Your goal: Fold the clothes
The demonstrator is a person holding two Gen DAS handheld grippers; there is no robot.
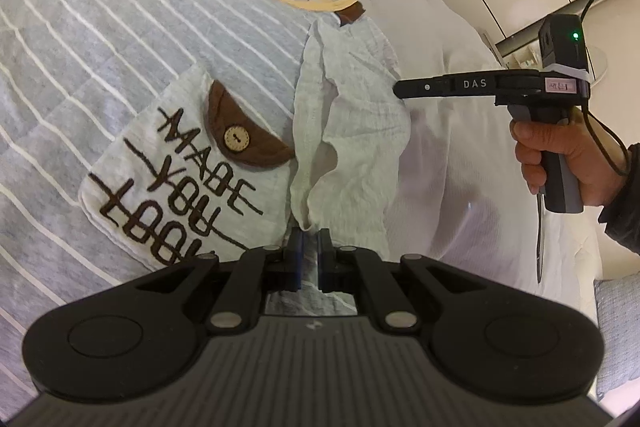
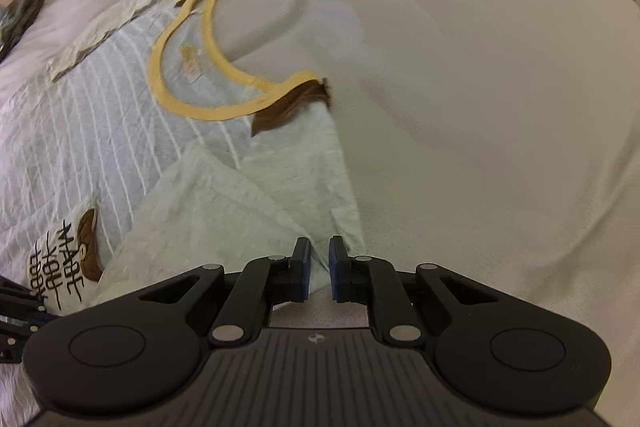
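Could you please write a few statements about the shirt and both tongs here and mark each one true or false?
1. The shirt has a yellow neckline. True.
2. The left tongs are wide open and clear of the fabric. False: they pinch the pale sleeve.
3. The pocket carries a wooden button. True.
4. The shirt lies on a wooden floor. False: it lies on a white sheet.
5. The right tongs grip the pocket. False: they close on the sleeve.

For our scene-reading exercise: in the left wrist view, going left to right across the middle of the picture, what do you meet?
Striped shirt body → printed pocket → brown button flap → pale crinkled sleeve → right tool → hand gripping its handle.
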